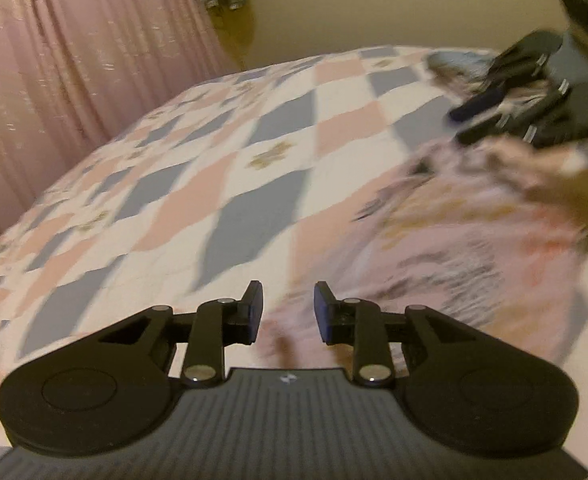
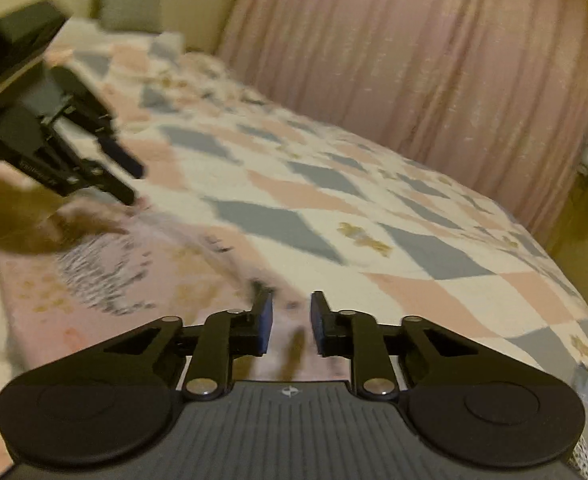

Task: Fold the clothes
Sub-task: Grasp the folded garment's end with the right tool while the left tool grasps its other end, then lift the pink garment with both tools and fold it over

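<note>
on the bed (image 1: 221, 168), which is covered by a quilt of pink, grey-blue and cream diamond patches, lies the task's thing: a pale pink printed garment (image 1: 466, 248) of soft cloth with dark sketch-like markings and faint yellow motifs, spread roughly flat and much blurred. seen from the left wrist, the garment lies ahead and to the right of the left tool (image 1: 287, 314), its near edge passing just under and beside the right-hand pad; the bare quilt lies to the left. seen from the right wrist, the same garment (image 2: 105, 280) lies ahead and to the left of the right tool (image 2: 291, 322), its edge running away diagonally toward the far left. the cloth thus sits between the two tools, each at one side of it; its long axis cannot be told through the blur.

left tool: jaws standing moderately apart, blue pads facing, nothing between them; it seems to hover just over the cloth's edge, contact not discernible. right tool: jaws likewise moderately apart and empty in its own view, with the garment's edge just below the gap. in the left wrist view its fingers also appear parted above the garment's far part. neither tool has hold of the cloth; judged from this, the next grasp calls for lowering onto the near edge. a pink pleated curtain (image 2: 434, 60) hangs behind the bed.
</note>
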`<state>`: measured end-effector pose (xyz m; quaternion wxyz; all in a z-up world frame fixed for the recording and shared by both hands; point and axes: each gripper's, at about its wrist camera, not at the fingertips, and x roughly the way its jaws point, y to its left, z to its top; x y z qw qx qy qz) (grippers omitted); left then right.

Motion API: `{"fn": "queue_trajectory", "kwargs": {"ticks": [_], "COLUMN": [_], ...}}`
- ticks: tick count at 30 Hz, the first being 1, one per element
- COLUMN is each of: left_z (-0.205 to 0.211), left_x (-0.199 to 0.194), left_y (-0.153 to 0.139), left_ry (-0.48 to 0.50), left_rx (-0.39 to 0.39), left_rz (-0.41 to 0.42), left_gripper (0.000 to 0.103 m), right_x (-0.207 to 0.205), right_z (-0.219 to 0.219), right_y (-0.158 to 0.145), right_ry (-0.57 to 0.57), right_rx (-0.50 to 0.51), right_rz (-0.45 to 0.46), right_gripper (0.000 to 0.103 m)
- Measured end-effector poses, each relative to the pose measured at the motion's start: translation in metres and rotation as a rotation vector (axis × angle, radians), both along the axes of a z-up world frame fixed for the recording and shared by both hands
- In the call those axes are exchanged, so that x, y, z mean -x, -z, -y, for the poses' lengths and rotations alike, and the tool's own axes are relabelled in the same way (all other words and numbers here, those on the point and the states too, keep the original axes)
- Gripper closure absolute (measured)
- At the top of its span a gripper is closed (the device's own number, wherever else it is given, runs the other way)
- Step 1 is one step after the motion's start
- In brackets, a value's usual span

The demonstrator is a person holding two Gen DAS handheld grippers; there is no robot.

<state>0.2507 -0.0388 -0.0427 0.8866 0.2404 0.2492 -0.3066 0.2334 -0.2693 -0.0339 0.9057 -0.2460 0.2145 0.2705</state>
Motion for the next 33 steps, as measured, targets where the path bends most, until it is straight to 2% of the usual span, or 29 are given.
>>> {"fn": "queue_trajectory", "kwargs": {"ticks": [4,8,18,24,27,31,33], "left_z": [0.025,0.031,0.030,0.027,0.019,0.006,0.007], "left_x": [0.003,-0.002,-0.011,-0.012,-0.009,0.014,0.034], "left_y": [0.016,0.028,0.035,0.035,0.030,0.012,0.004], "left_ry": [0.029,0.002,-0.021,-0.038,-0.069,-0.095,-0.077], "left_rx": [-0.062,-0.085,-0.088,-0.097,-0.114,-0.140,-0.102], "left_rz": [-0.035,-0.067,-0.087,-0.086,-0.071,-0.012,-0.008], "left_gripper": [0.078,0.078,0.078,0.078,0.078,0.078,0.078], "right_x": [-0.010,-0.022,-0.026,-0.022,-0.008,0.028,0.046], "right_z": [-0.010,-0.002,0.015,0.023,0.026,0.023,0.016], "right_y": [0.016,0.027,0.035,0.034,0.023,0.001,-0.001], "right_ry": [0.000,0.040,0.092,0.158,0.182,0.142,0.103], "right_rx": [0.033,0.043,0.031,0.081,0.101,0.045,0.012], "right_rz": [-0.046,-0.054,-0.071,-0.084,-0.061,-0.039,-0.058], "right_gripper": [0.090,0.103,0.103,0.103,0.103,0.103,0.103]}}
